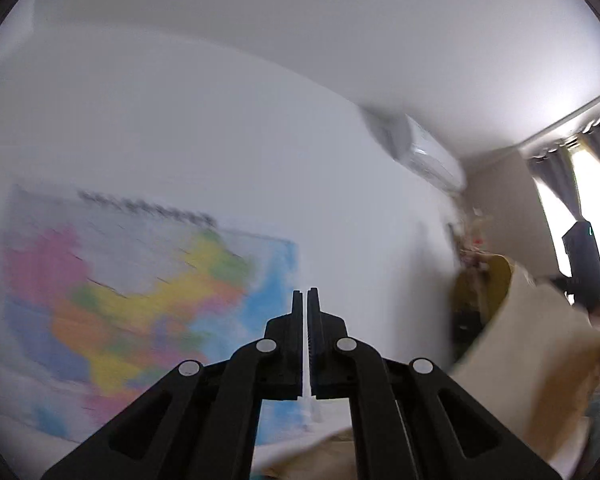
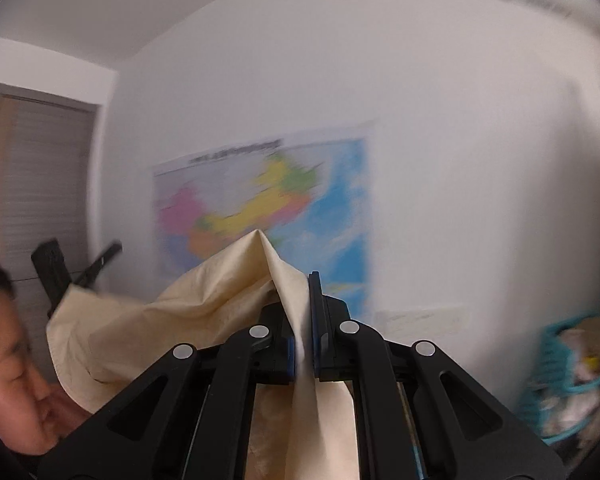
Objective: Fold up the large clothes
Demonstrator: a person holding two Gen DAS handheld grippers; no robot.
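Cream cloth [image 2: 204, 304], creased and matte, is hanging in the air before a wall map [image 2: 332, 216]. Right hand-held gripper [image 2: 305, 320] is pinching a peaked fold. Left hand-held gripper [image 1: 305, 320] is clamping a thin white edge of it.

Left gripper [image 1: 305, 300] jaws pinched on thin cream cloth [image 1: 540, 336]; blurred map [image 1: 132, 292] on wall behind.

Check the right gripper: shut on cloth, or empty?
Shut on the cream cloth: fabric is pinched between the right gripper jaws.
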